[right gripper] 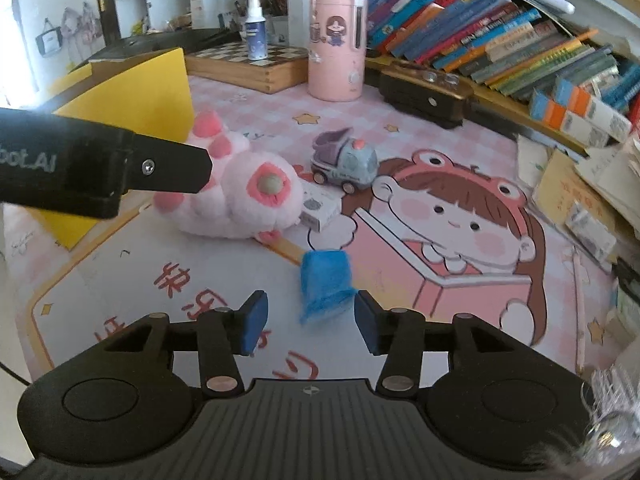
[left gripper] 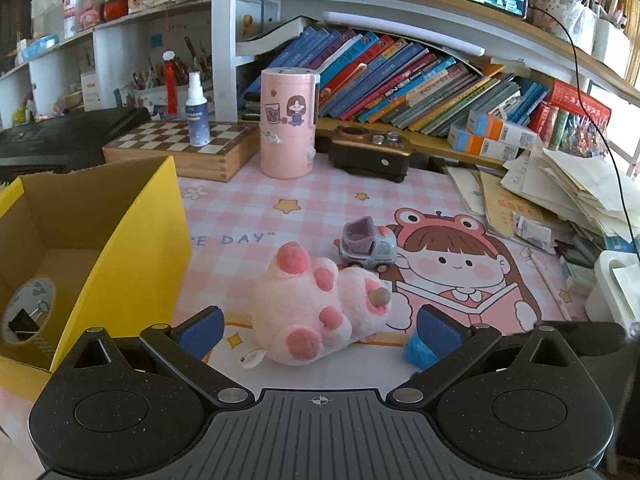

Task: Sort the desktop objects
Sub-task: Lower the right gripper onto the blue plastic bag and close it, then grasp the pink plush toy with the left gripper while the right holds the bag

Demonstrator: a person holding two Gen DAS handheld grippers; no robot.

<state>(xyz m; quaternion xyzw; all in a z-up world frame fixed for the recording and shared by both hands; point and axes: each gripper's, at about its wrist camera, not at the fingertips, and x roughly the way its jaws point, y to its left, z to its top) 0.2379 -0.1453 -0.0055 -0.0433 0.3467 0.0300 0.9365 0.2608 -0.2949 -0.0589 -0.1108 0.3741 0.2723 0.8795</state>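
From the left wrist view we see the left tool angled down over the worktop, its blue pads spread wide with nothing gripped. The fluffy pink plush paw toy lies just beyond and between the pads, not touched by them. Just behind it stands a small grey-and-purple toy truck. A fuzzy blue piece lies by the right pad. To the left stands an open yellow cardboard box holding a roll of tape with a black binder clip inside. Farther off stand a pink cylindrical container with a cartoon girl sticker, a white-and-blue spray bottle on a wooden chessboard box, and a dark brown box-shaped device. The mat reads "DAY".

From the right wrist view, the right tool also tilts downward, its pads partly apart and holding nothing; the fuzzy blue piece lies on the mat just ahead of the gap, slightly blurred. The left tool's black finger crosses in from the left, in front of the plush paw. A small white carton lies between the plush and the toy truck. The black arm bears white lettering ending "bot.AI"; red Chinese characters run across the near mat.
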